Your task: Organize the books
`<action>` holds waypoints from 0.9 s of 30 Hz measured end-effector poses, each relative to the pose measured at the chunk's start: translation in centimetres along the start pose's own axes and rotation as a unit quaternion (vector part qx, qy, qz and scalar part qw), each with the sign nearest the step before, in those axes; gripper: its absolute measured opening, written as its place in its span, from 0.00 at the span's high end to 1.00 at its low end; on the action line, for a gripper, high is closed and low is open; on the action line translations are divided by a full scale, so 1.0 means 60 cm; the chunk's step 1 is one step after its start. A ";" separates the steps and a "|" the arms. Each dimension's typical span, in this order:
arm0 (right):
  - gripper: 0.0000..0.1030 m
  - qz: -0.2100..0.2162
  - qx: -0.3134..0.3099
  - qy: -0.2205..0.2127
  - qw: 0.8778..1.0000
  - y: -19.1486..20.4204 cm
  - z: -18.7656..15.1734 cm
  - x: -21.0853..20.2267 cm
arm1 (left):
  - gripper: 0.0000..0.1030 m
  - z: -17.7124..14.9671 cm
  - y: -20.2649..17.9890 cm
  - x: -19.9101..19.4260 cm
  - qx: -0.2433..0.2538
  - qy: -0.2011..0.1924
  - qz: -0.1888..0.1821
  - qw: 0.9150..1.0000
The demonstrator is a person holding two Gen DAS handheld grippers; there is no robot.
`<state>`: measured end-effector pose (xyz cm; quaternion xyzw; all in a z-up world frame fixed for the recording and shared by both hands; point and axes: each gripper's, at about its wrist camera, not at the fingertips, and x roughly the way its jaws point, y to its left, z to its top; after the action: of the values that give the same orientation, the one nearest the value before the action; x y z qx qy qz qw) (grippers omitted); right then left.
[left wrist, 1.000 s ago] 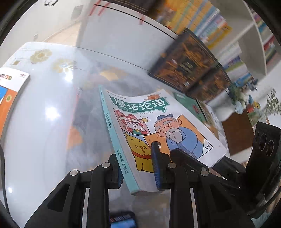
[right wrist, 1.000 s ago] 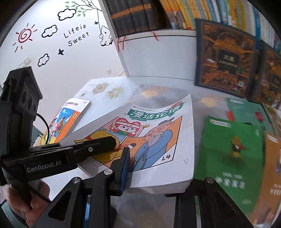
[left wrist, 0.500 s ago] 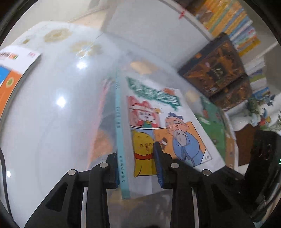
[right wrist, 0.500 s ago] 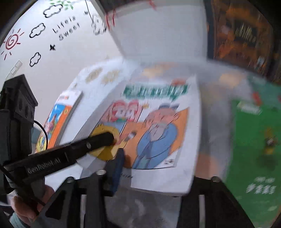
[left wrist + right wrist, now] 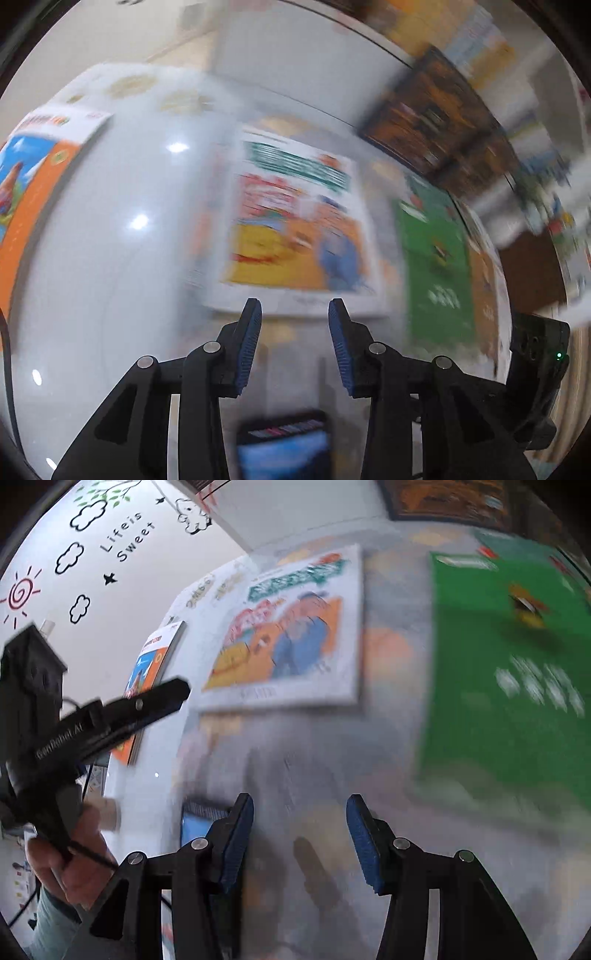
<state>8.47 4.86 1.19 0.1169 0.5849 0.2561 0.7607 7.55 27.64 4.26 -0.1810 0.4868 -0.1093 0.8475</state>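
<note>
- both tongs are let go and hold nothing; their jaws have just been opening, with only bare table showing between the blue pads.
- left gripper hangs just in front of the near edge of the cartoon book. its pads do not touch the book.
- right gripper is over the table, apart from the cartoon book.
- cartoon book lies flat on the shiny white table, face up, with its teal title at the far end.
- green book lies flat just to the right of the cartoon book, with a strip of table between them.
- orange and blue book lies far to the left, near the table edge, well apart from the other two.
- dark brown books stand leaning at the back, by the shelf.
- a hand holds the left tong handle, seen from the right camera.
- a small dark thing with a blue screen sits near the front edge.
- both pictures are blurry.
</note>
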 end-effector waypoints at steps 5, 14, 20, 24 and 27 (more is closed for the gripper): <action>0.46 -0.042 0.013 -0.031 0.999 -0.046 -0.049 -0.067 | 0.60 -0.027 -0.112 0.038 0.063 0.045 -0.052 0.996; 0.37 -0.087 0.093 -0.097 0.987 -0.159 -0.041 -0.149 | 0.56 -0.029 -0.216 0.137 0.080 0.105 -0.073 0.988; 0.34 -0.127 0.090 -0.119 0.981 -0.176 -0.014 -0.165 | 0.56 -0.040 -0.217 0.148 0.078 0.109 -0.071 0.989; 0.34 -0.165 0.075 -0.125 0.975 -0.190 0.004 -0.166 | 0.56 -0.044 -0.214 0.160 0.081 0.118 -0.061 0.988; 0.34 -0.173 0.071 -0.122 0.975 -0.199 0.022 -0.157 | 0.48 -0.043 -0.207 0.158 0.069 0.114 -0.073 0.988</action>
<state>10.98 -9.97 3.66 0.0983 0.5156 0.0620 0.8489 9.98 12.37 0.78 -0.1432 0.5567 -0.2239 0.7870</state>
